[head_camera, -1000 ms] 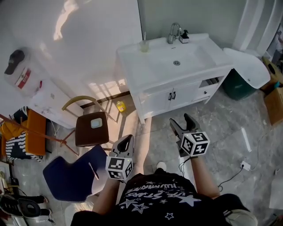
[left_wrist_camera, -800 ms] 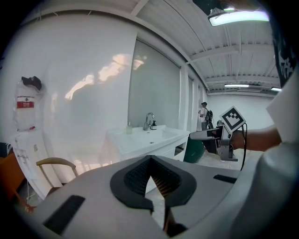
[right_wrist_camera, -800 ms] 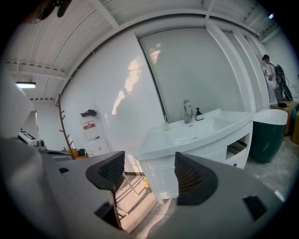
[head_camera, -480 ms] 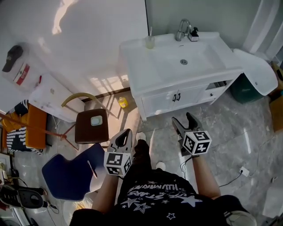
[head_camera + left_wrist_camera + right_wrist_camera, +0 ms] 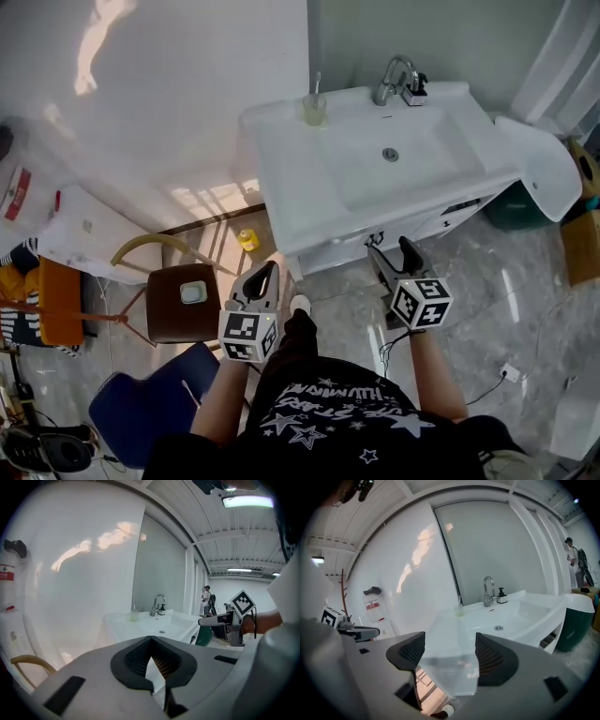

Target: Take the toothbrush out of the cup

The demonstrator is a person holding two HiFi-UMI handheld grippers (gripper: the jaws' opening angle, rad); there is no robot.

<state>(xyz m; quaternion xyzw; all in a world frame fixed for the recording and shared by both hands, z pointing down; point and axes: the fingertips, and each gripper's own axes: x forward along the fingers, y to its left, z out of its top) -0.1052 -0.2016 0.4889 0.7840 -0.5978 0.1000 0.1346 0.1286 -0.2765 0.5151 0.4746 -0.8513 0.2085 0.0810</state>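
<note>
Toothbrush [image 5: 317,84] upright in the clear cup [image 5: 312,112], handle poking above the rim: that is where the task's thing sits, at the back left corner of the white sink counter [image 5: 281,192], close to the wall and along from the faucet [image 5: 396,77]. It stands there, I'd guess, as it would in any bathroom, out of the basin's way yet within reach of the tap.

Neither gripper is near it. The person stands in front of the counter with both held low over the floor, well apart from the cup. The left gripper [image 5: 262,279] has its jaws pressed together with nothing in them. The right gripper [image 5: 389,251] has its jaws spread wide, empty, and pointed toward the counter (its own view frames the cup just above the gap), which reads to me as the one made ready for the reach. The grasp has not begun.

Counting: one toothbrush, one cup, one faucet, one small pump bottle [image 5: 417,87] beside it, two grippers. On the floor to the left are two chairs, a brown one [image 5: 183,295] and a dark blue one [image 5: 141,403], and one small yellow thing [image 5: 247,240] that I can't identify.
</note>
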